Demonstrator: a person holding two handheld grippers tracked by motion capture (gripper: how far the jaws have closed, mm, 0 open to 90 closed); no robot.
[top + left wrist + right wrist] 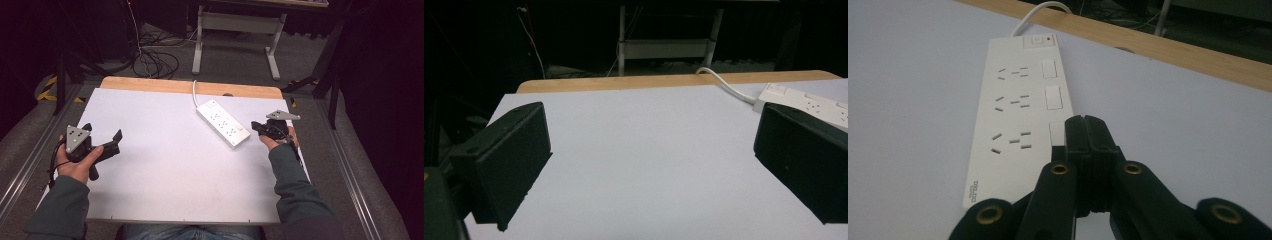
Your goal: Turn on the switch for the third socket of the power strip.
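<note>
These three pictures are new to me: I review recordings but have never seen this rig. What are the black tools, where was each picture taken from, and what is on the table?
A person sits at a table and holds a hand-operated two-jaw tool in each hand. The high view looks down from above: the left gripper is at the left, the right gripper at the right. The other two pictures come from cameras riding on those tools, looking along their black jaws. On the white table surface lies a white power strip, its cable running off the far edge. The left gripper's jaws stand wide apart; the right gripper's are pressed together, just over the strip's near end. Neither holds anything.
</note>
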